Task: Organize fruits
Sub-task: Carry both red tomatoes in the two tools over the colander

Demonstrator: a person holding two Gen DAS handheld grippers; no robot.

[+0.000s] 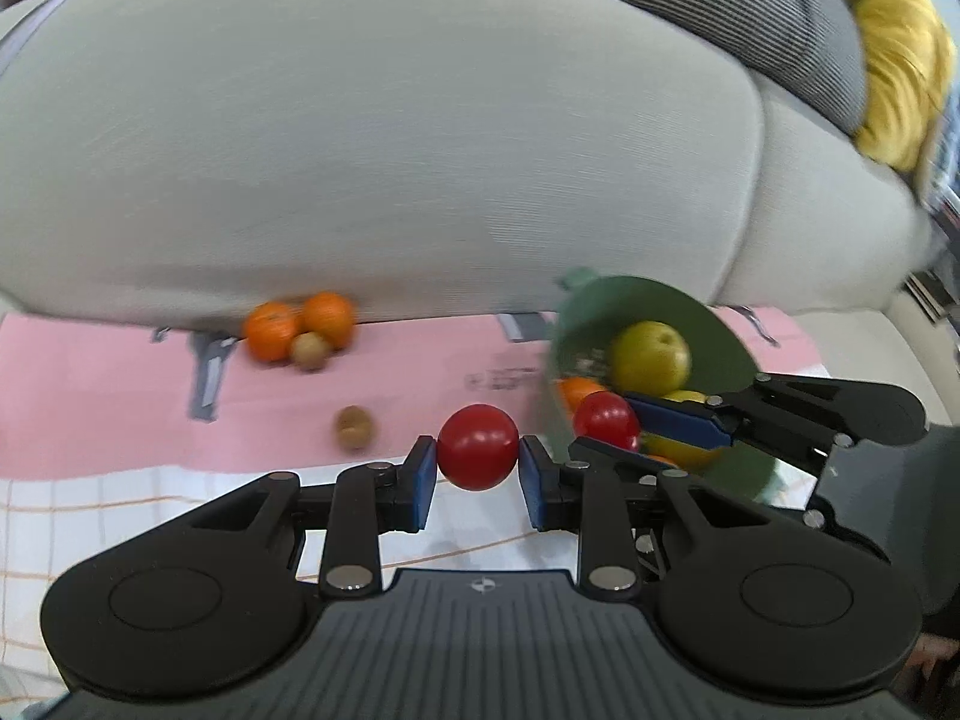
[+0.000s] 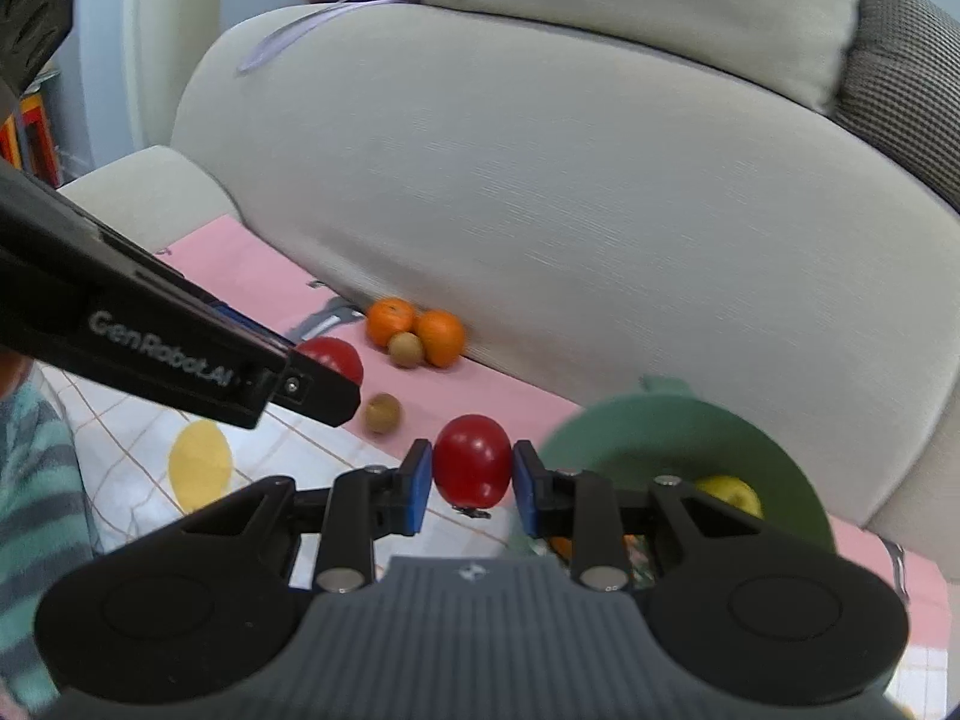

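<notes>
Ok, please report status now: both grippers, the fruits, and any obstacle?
Left gripper shut on red fruit. Right gripper shut on second red fruit. Green bowl beside, fruit inside. Two oranges, two kiwis loose on pink cloth. Path clear.

"GenRobot.AI" in grey letters on the black side of the left hand-held gripper (image 2: 324, 387), seen from the right wrist view. Dark print on the pink sheet (image 1: 498, 381) is too blurred to read. Nothing else legible.
</notes>
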